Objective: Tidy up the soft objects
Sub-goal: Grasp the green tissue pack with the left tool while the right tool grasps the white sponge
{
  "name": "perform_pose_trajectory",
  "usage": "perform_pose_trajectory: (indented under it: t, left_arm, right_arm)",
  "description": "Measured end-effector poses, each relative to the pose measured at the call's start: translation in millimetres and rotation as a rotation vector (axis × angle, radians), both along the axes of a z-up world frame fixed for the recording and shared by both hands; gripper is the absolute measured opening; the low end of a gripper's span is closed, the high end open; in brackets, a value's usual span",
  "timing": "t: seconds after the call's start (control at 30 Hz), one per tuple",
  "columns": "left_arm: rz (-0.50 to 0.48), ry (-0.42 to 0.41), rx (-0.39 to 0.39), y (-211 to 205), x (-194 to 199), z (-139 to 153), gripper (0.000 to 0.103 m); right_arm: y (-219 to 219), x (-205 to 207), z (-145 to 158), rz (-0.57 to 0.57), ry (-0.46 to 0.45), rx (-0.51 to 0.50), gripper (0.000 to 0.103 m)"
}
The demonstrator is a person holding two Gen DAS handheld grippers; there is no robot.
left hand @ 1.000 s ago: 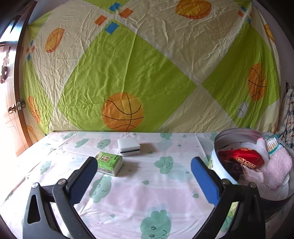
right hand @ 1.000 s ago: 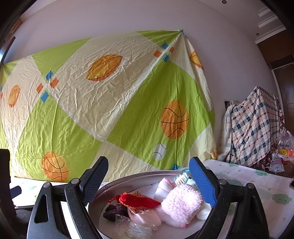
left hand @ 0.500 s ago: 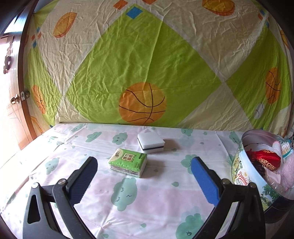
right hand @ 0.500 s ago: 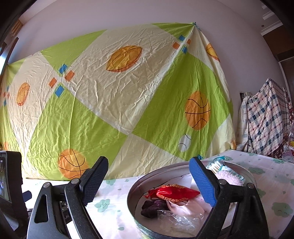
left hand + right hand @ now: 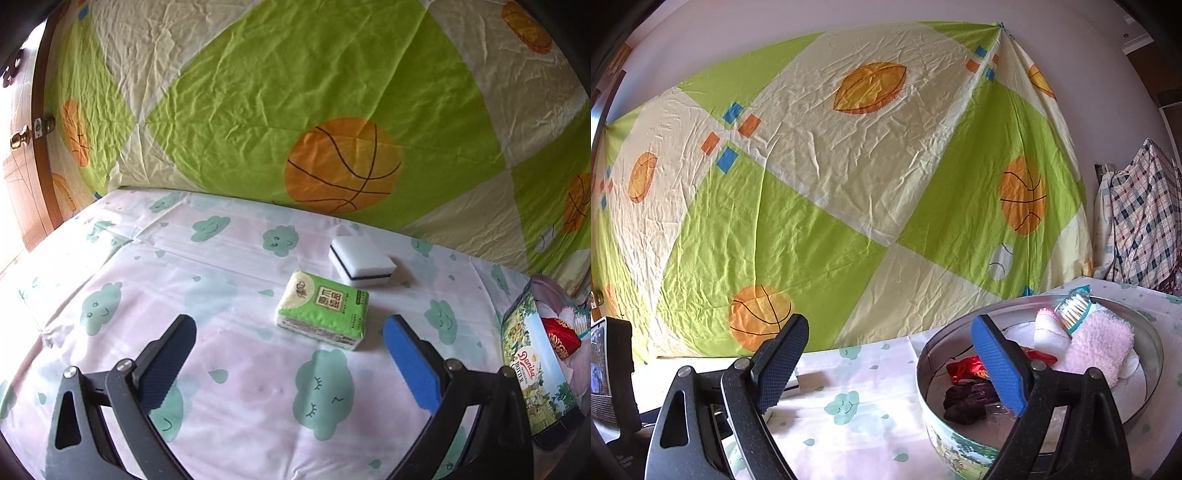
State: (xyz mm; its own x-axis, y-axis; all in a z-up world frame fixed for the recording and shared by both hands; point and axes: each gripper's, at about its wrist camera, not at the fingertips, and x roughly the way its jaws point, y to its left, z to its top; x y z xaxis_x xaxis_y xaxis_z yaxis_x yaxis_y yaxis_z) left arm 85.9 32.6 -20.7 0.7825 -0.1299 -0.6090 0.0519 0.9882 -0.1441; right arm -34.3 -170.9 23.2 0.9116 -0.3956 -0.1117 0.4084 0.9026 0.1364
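In the left wrist view a green tissue pack (image 5: pixel 323 314) lies on the cloud-print sheet (image 5: pixel 147 295), with a white sponge with a dark stripe (image 5: pixel 362 266) just behind it. My left gripper (image 5: pixel 290 363) is open and empty, a short way in front of the pack. A round tin (image 5: pixel 532 373) stands at the right edge. In the right wrist view the tin (image 5: pixel 964 443) holds a pink fluffy cloth (image 5: pixel 1099 347), a red pouch (image 5: pixel 966 369), a dark scrunchie (image 5: pixel 964 400) and a toothbrush (image 5: pixel 1071 308). My right gripper (image 5: pixel 888 365) is open and empty, just left of the tin.
A basketball-print sheet (image 5: pixel 295 110) hangs behind the bed. A wooden door (image 5: pixel 22 155) is at the left. A plaid cloth (image 5: pixel 1137 221) is draped at the far right. The left gripper's body (image 5: pixel 613 369) shows at the lower left of the right wrist view.
My left gripper has moved left and closer to the tissue pack and sponge, leaving the tin at the right edge. My right gripper has shifted left off the tin. Both stayed open.
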Motion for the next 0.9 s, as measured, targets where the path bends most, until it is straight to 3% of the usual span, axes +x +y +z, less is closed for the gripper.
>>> perform_pose_trajectory:
  t: [0.1, 0.33, 0.5, 0.57, 0.67, 0.8, 0.9]
  left_arm:
    - [-0.001, 0.040, -0.010, 3.3, 12.1, -5.6, 0.103]
    - [-0.077, 0.080, 0.116, -22.7, 42.1, -12.3, 0.103]
    - [-0.144, 0.208, 0.175, -40.9, 67.1, -31.3, 0.100]
    - [-0.135, 0.255, 0.163, -38.1, 73.4, -37.8, 0.095]
    - [-0.110, 0.226, 0.116, -27.2, 70.0, -32.0, 0.072]
    - [-0.087, 0.209, 0.035, -6.3, 72.4, -30.2, 0.069]
    - [0.020, 0.217, 0.042, 15.7, 78.9, -34.6, 0.069]
  right_arm:
    - [3.0, 10.7, -2.0, 0.010, 0.023, 0.014, 0.091]
    - [1.3, 25.7, -7.0, 0.018, 0.064, 0.050, 0.091]
    - [-1.8, 35.8, -10.4, 0.019, 0.098, 0.075, 0.091]
    - [-0.8, 40.7, -11.6, 0.028, 0.112, 0.076, 0.091]
    - [2.1, 52.5, -13.1, 0.044, 0.131, 0.077, 0.091]
    - [9.7, 78.8, -17.0, 0.099, 0.189, 0.075, 0.091]
    - [16.5, 102.2, -20.9, 0.150, 0.241, 0.070, 0.091]
